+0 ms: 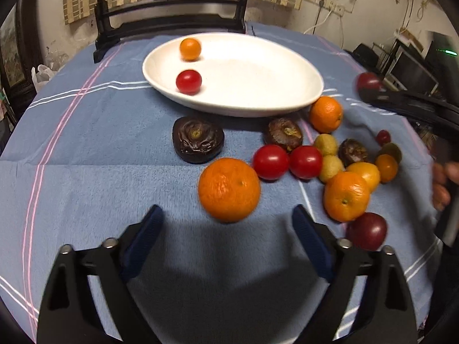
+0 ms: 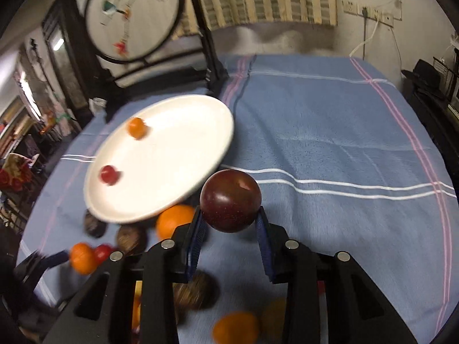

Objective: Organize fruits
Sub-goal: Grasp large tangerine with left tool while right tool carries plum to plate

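A white plate (image 1: 287, 97) on the blue cloth holds a small orange fruit (image 1: 190, 48) and a cherry tomato (image 1: 188, 81). My left gripper (image 1: 227, 211) is open above the cloth; a large mandarin (image 1: 229, 189) lies just ahead of its fingertips, and the pads are clear of it. My right gripper (image 2: 229, 212) is shut on a dark red plum (image 2: 231, 200), held above the cloth beside the plate's (image 2: 178, 149) near right rim. In the left wrist view that plum (image 1: 368, 81) shows at the far right, at the tip of the right gripper's black fingers (image 1: 401, 103).
Loose fruit lies right of the mandarin: two red tomatoes (image 1: 287, 162), mandarins (image 1: 345, 196), dark wrinkled fruits (image 1: 198, 139), pale longans (image 1: 327, 144) and another plum (image 1: 367, 230). A black wooden stand (image 1: 172, 23) rises behind the plate. A hand (image 1: 441, 183) is at the right edge.
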A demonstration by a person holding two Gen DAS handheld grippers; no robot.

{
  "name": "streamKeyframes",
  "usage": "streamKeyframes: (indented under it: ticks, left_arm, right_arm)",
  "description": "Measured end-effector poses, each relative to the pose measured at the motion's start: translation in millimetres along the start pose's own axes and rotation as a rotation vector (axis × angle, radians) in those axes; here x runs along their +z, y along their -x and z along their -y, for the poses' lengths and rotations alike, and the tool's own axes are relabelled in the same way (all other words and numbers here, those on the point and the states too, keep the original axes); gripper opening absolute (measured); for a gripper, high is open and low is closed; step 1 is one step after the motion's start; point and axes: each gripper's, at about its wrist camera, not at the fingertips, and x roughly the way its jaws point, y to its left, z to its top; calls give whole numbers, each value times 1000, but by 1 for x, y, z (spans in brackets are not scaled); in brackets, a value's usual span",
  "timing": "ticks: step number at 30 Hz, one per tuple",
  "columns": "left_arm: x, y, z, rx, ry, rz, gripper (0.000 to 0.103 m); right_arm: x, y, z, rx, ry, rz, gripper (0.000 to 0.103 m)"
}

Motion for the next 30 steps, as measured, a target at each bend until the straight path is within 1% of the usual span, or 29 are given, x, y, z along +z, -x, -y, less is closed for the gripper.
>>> streamKeyframes:
  ticks: [2,4,5,6,7,10,13,16,19,22,24,27,30]
  left_arm:
    - [3,-5,-1,5,1,-1,76]
    - [8,-7,1,34,-14,5,65]
    - [10,-8,2,37,-20,9,51]
    - [11,-8,2,10,-22,8,42]
    - [13,-8,3,-1,-23,7,42]
    - [14,-2,-1,8,-16,16,41]
    - [21,17,-5,-44,-17,45,41]
    - [41,32,-6,-49,-33,89,42]
    - [68,34,-5,-45,-27,120,42]
    - [95,27,-5,-75,-3,116,42]
    - [113,14,-5,-59,11,113,42]
    - [131,-10,-2,-33,18,90,42]
    - [141,-29,0,-23,19,61,42]
  right_arm:
    - [-6,9,-1,18,6,19,36]
    - [-9,12,-1,34,4,22,36]
    - [-11,12,-1,39,6,20,36]
    - [-12,12,-1,39,5,19,36]
    - [-10,11,-2,38,4,18,36]
    - [-10,13,-4,43,8,18,36]
    - [-9,18,-15,59,40,31,36]
    - [-3,20,-34,85,83,48,36]
    - [8,22,-52,91,121,82,36]
    - [18,16,-66,100,160,88,36]
    - [23,5,-74,98,187,75,36]
    - [29,-20,-80,83,199,23,36]
    - [27,-44,-82,52,205,-34,36]
